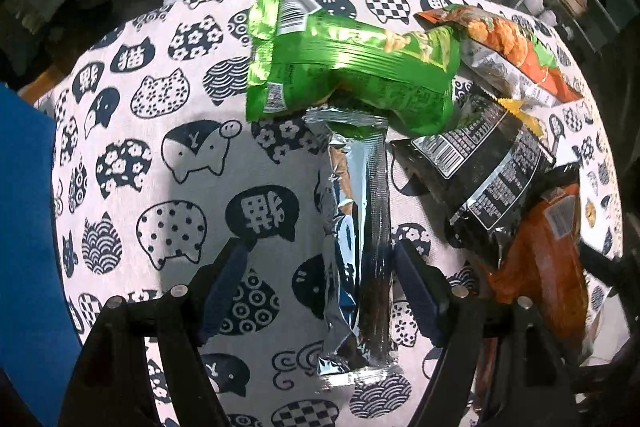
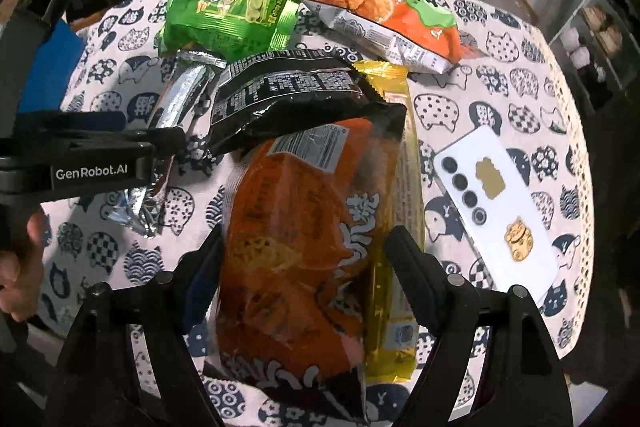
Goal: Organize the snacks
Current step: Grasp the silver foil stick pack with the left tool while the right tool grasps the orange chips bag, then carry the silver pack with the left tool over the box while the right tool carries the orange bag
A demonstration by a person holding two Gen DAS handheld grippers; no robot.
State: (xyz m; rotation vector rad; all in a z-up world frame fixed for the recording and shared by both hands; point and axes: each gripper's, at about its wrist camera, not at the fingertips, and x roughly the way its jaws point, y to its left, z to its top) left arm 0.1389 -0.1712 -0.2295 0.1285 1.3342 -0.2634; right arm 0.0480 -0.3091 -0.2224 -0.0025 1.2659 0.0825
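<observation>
Between the spread fingers of my left tongs lies a silver packet on the cat-print cloth; the fingers sit either side of it, gripping nothing. Beyond it are a green bag and a black bag.

Through the right-hand camera, my right tongs gape wide around an orange bag, not closed on it. A yellow packet lies just beside it, with a white phone further right.

Bare tablecloth left of snack pile (phone right).
</observation>
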